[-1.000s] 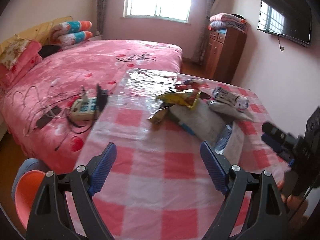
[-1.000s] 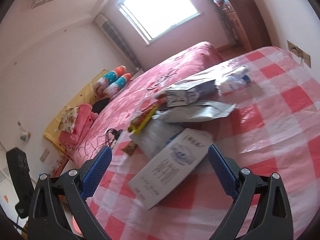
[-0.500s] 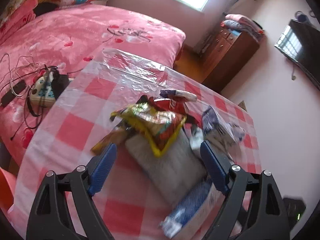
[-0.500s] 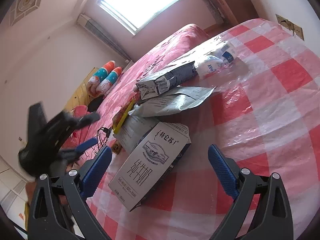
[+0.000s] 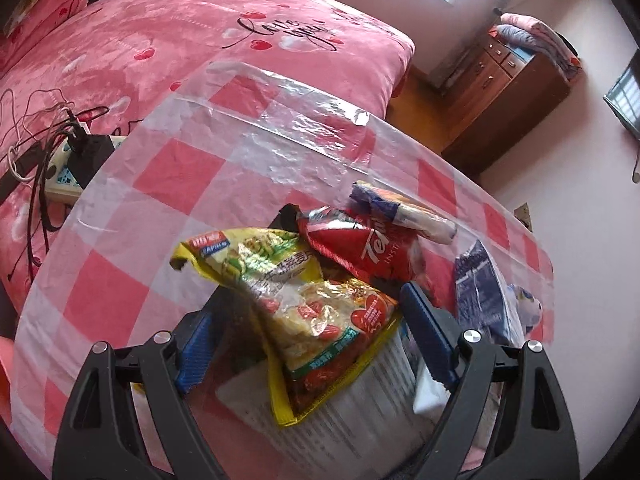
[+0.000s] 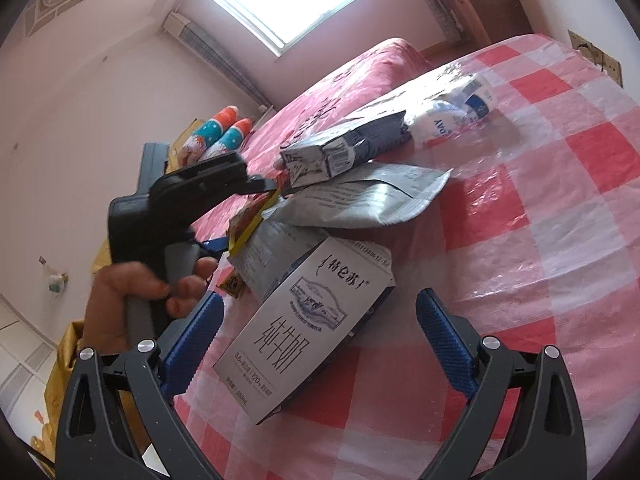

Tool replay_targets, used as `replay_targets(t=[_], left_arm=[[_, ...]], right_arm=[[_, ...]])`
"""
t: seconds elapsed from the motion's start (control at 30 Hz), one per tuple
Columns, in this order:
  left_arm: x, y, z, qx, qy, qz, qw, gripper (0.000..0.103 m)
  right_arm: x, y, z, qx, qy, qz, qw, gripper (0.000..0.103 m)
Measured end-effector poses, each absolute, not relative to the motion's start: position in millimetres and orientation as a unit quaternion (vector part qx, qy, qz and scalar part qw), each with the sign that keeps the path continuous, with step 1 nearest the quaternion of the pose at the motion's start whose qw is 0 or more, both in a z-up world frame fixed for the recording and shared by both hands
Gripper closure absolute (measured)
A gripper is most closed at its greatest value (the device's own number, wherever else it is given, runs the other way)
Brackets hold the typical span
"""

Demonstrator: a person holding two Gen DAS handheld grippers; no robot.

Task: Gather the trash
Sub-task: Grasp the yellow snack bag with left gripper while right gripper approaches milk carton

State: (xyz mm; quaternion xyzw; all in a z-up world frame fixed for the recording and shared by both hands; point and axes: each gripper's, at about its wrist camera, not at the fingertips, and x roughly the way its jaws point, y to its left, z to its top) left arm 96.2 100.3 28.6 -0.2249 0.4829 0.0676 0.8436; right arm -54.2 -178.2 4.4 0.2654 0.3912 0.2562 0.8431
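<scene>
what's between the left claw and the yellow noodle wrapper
Nothing visible. The left claw is open, with the yellow noodle wrapper already lying between its jaws on top of the pile, not yet pinched.

The left hand-held gripper (image 5: 310, 338), black-framed with blue pads, tilts steeply downward, jaws spread wide. A bare hand (image 6: 132, 300) grips its handle. The right hand-held gripper (image 6: 316, 340) gapes likewise.
</scene>
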Motion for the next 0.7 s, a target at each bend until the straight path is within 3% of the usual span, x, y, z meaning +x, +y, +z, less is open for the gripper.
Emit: replay_targets(t=[0.17, 0.3, 0.47, 0.53, 0.7], left_arm=[[95.2, 99.9, 26.9, -0.217, 0.473, 0.069, 0.851, 0.023], [89.7, 99.1, 28.2, -0.212, 0.463, 0.064, 0.858, 0.035], [78.9, 96.6, 28.5, -0.201, 0.457, 0.046, 0.865, 0.044], [72.4, 94.6, 29.1, -0.199, 0.456, 0.035, 0.866, 0.054], [50.9, 87.4, 32.1, -0.174, 0.459, 0.021, 0.871, 0.056]], right_arm=[[-53.2, -172.4, 0.8, 0.264, 0.401, 0.265, 0.836, 0.007], [-54.1, -167.9, 2.6, 0.257, 0.401, 0.270, 0.837, 0.007], [-54.5, -160.3, 3.1, 0.241, 0.406, 0.276, 0.837, 0.007], [-53.5, -158.2, 2.0, 0.236, 0.410, 0.277, 0.837, 0.007], [-48.7, -153.9, 0.3, 0.224, 0.419, 0.273, 0.837, 0.007]])
